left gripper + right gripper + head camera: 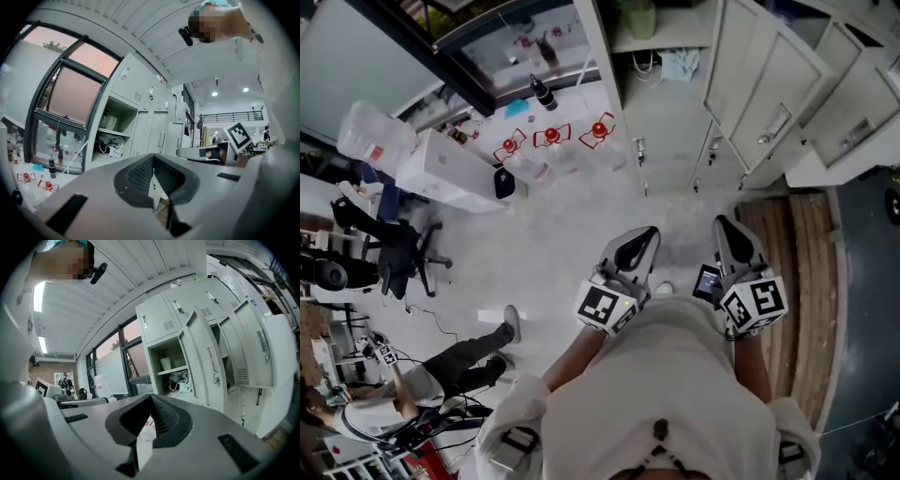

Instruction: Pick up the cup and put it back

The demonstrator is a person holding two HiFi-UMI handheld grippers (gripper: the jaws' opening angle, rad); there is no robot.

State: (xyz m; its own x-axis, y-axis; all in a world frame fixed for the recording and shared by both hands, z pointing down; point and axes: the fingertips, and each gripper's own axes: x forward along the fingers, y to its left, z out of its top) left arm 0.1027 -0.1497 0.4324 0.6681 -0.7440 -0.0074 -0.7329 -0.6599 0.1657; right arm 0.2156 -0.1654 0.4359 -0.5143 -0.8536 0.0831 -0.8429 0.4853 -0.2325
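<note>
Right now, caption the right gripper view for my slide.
Shut, empty right hand-held gripper aimed at the open locker holding the cup.

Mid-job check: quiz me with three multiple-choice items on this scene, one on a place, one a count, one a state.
1. Where is the cup? A) on the open locker shelf B) on the floor C) on a chair
2. How many red-marked items does the head view show? A) one B) three C) six
3. Jaws of the right tool are: A) wide apart B) shut on the cup C) together, empty
1 A: it stands on that shelf. 2 B: three in a row. 3 C: tips meet, nothing between.
</note>
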